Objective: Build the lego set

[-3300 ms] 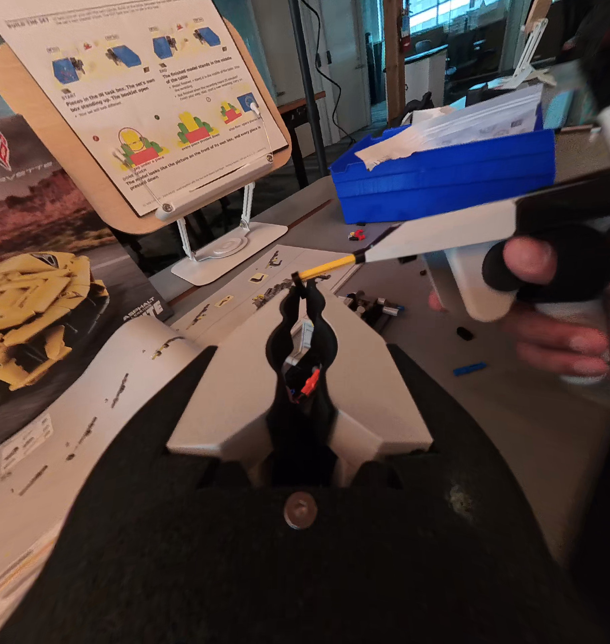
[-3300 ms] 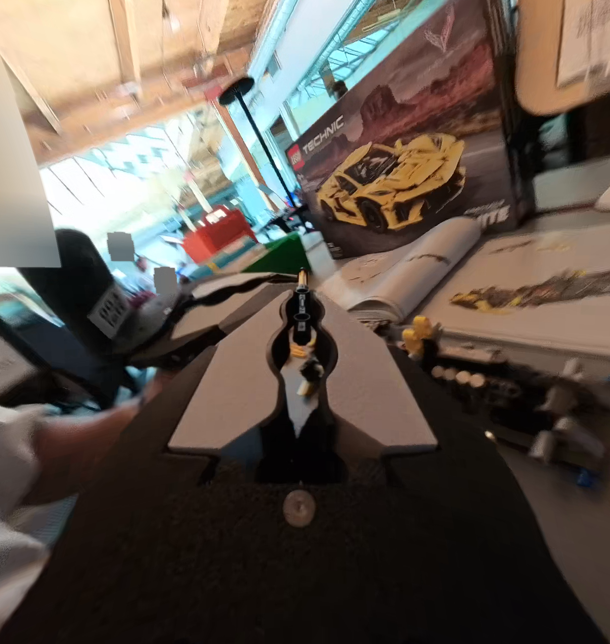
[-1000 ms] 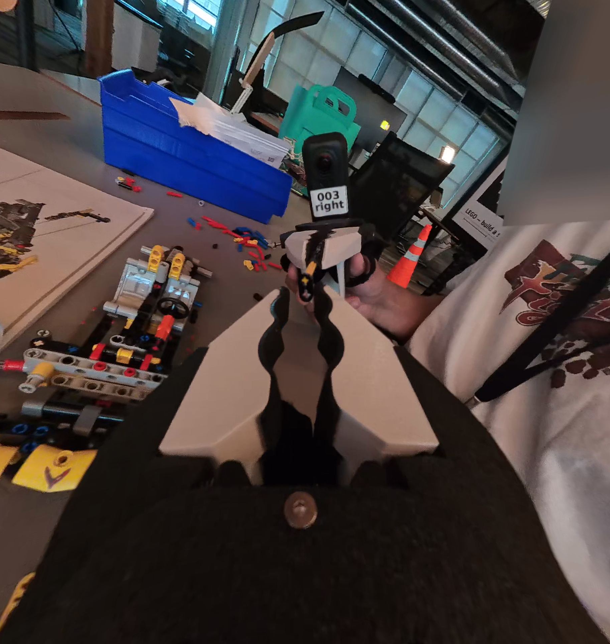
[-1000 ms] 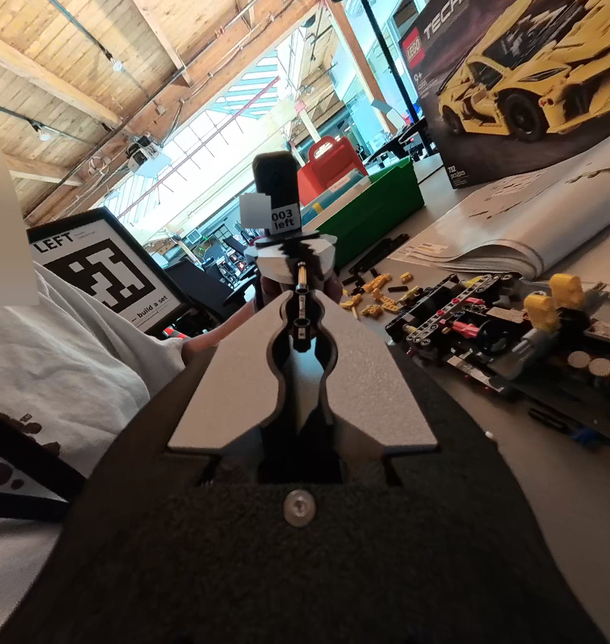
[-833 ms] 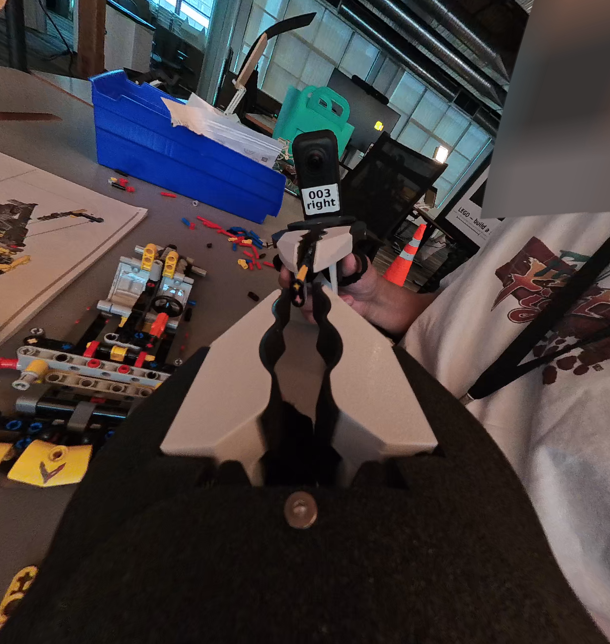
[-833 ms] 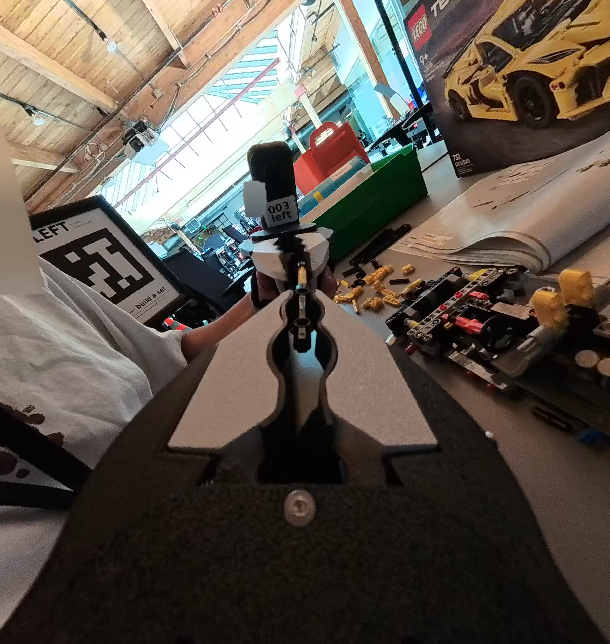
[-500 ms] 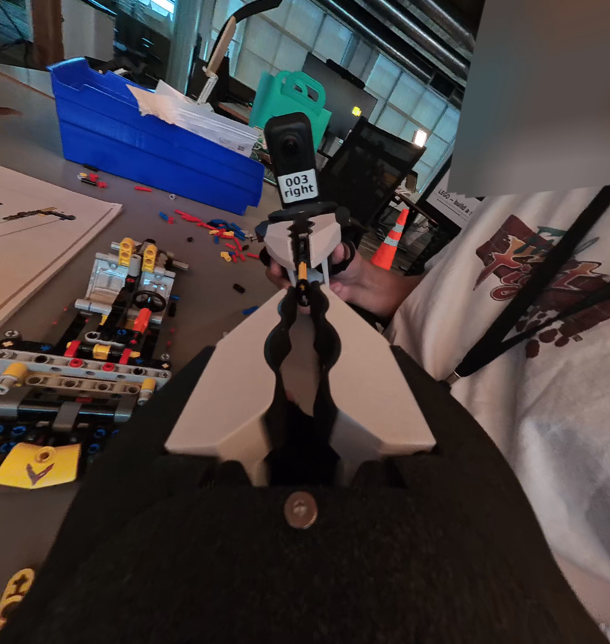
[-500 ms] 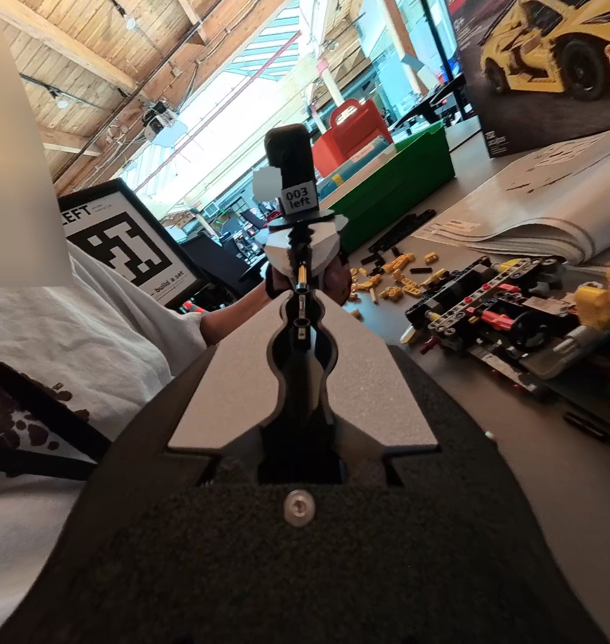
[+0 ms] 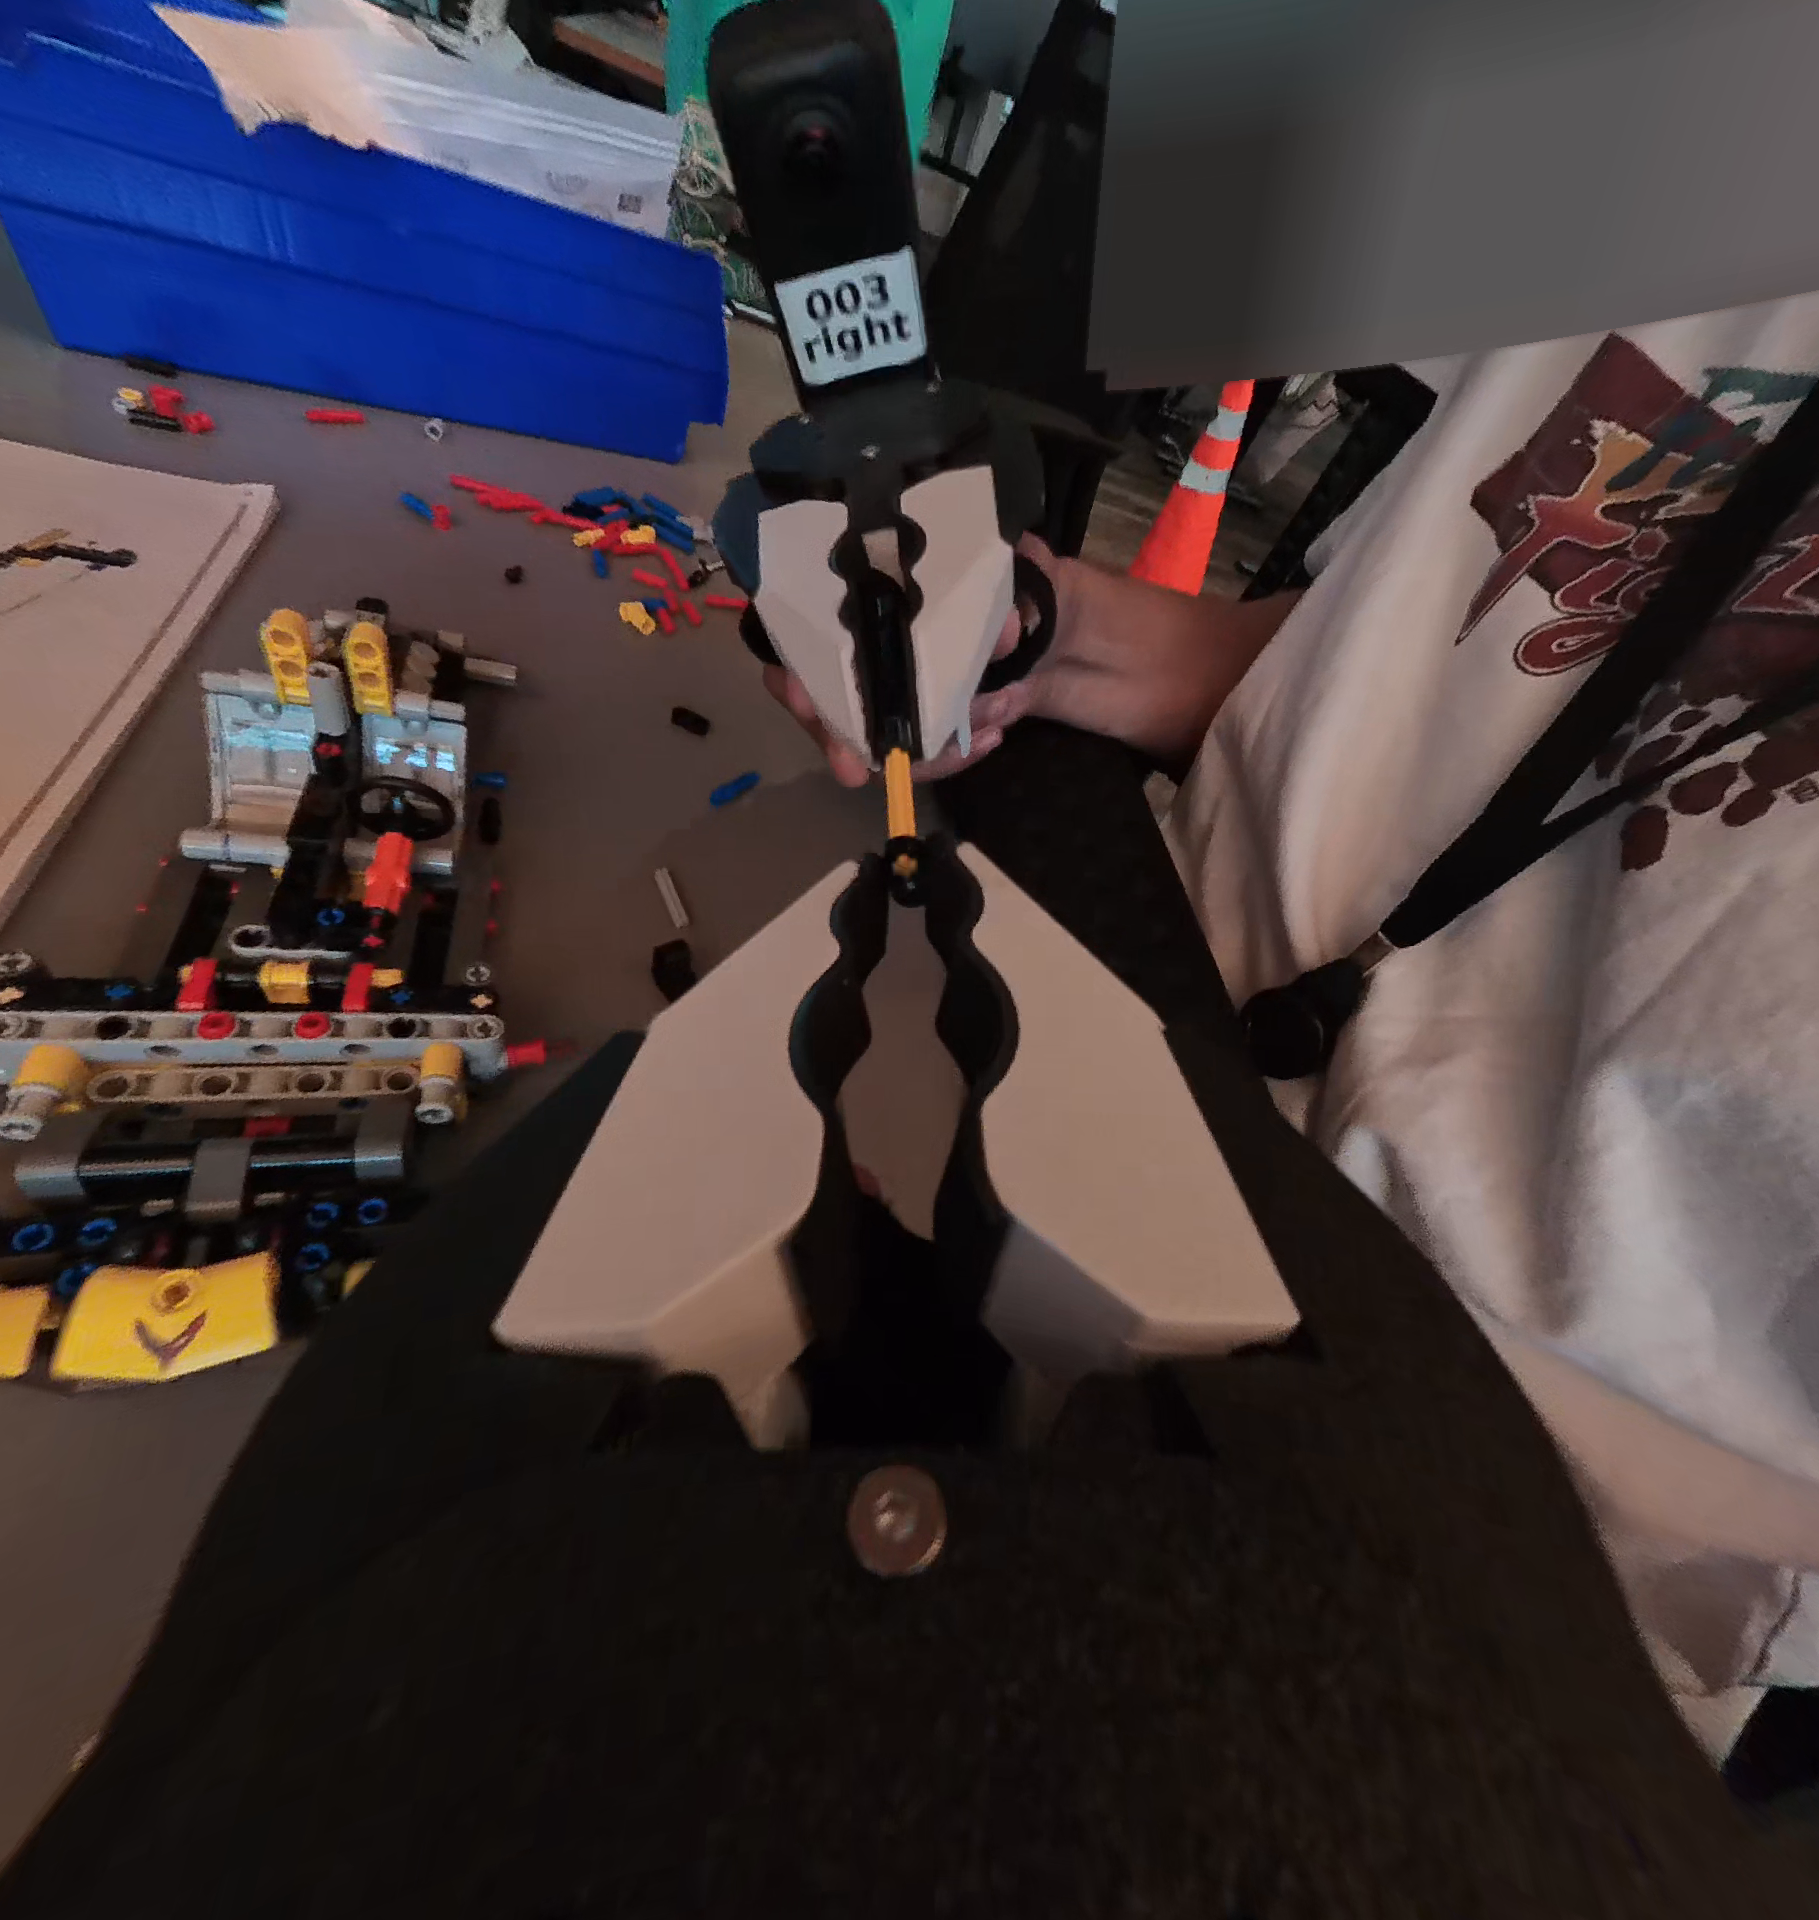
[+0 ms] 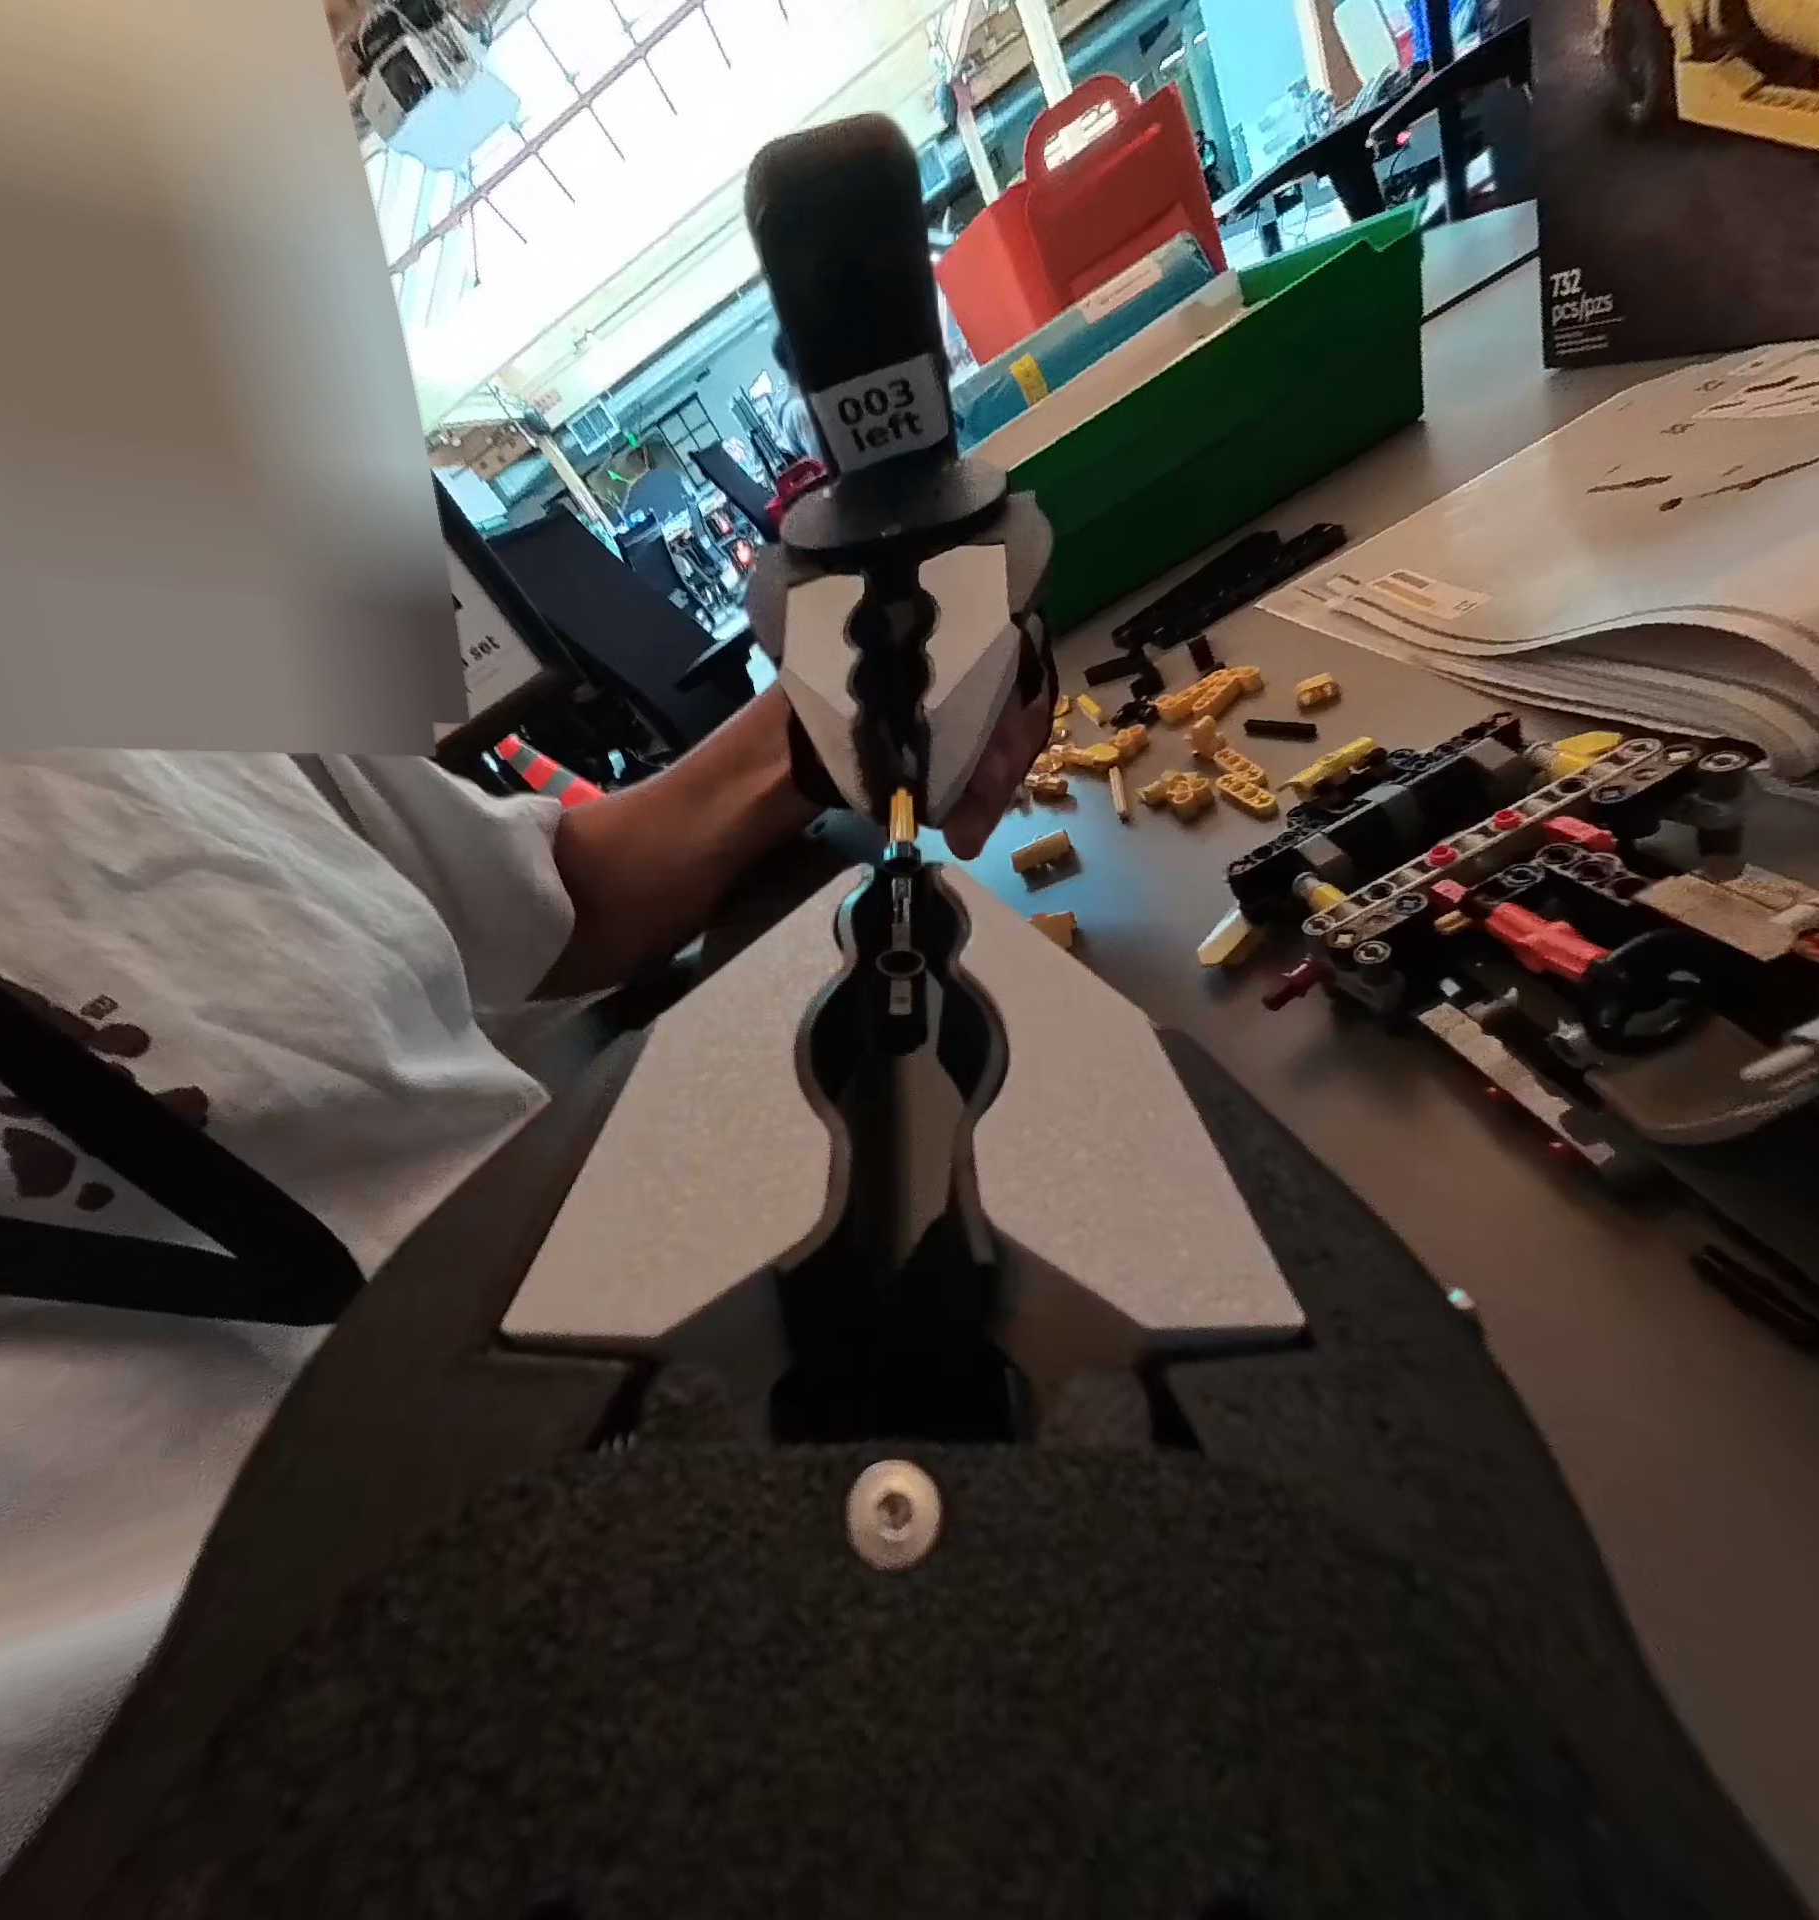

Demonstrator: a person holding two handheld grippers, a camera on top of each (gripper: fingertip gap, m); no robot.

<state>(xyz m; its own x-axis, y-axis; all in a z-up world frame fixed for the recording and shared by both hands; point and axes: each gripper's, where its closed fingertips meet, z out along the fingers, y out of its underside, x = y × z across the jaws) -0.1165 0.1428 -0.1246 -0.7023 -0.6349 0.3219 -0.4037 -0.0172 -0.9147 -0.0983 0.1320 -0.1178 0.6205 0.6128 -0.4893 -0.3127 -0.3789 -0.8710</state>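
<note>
My two grippers face each other tip to tip in the air in front of a person's white shirt. My right gripper is shut on a thin black piece with a yellow axle sticking out of it. It also shows in the left wrist view. My left gripper is closed at its tips on the far end of that yellow axle. The part-built black and grey car chassis lies on the table and also shows in the right wrist view.
A blue bin with papers stands behind loose red and blue pieces. Yellow body panels lie by the chassis. An open instruction booklet, loose yellow pieces, a green bin and the set's box are on the other side. Both grippers' tips are close together, under 4 cm apart.
Both grippers have swung from the booklet to face each other. Over the last second they closed in, and the yellow axle's tip now sits between my left gripper's tips.
</note>
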